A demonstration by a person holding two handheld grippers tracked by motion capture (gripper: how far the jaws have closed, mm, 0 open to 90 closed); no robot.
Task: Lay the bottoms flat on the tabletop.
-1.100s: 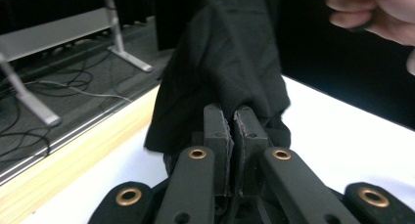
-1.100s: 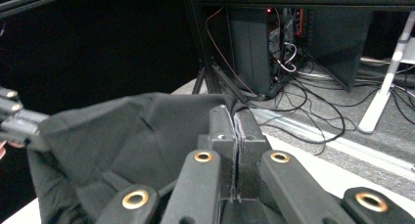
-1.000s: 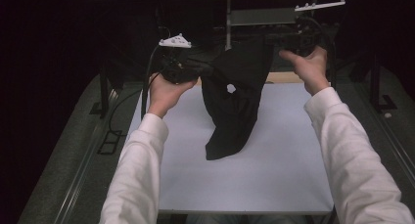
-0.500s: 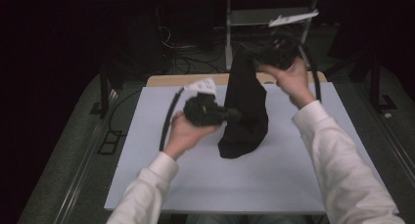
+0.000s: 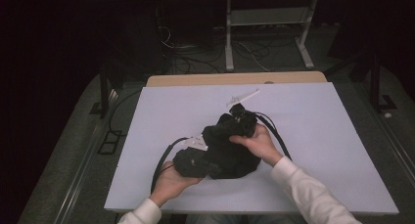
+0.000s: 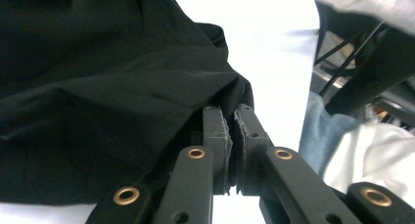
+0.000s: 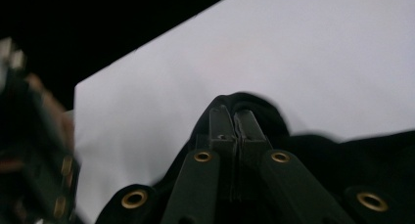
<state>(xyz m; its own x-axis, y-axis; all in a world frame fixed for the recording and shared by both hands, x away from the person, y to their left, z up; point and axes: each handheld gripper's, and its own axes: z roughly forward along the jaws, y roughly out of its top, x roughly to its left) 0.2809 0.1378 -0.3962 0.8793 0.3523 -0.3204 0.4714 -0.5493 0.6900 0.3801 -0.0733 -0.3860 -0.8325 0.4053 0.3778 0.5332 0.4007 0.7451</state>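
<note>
Near the bottom of the high view, my left gripper (image 5: 193, 161) pinches the bunched black cloth (image 5: 225, 150) at centre frame. Beyond it, my right gripper (image 5: 241, 120) pinches it too, on the white table (image 5: 318, 131).

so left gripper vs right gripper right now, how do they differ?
In the high view the left gripper sits nearer the person at the black cloth's near-left end; the right gripper sits farther up the white table, at the cloth's far end. Both are clamped shut on the cloth.
</note>
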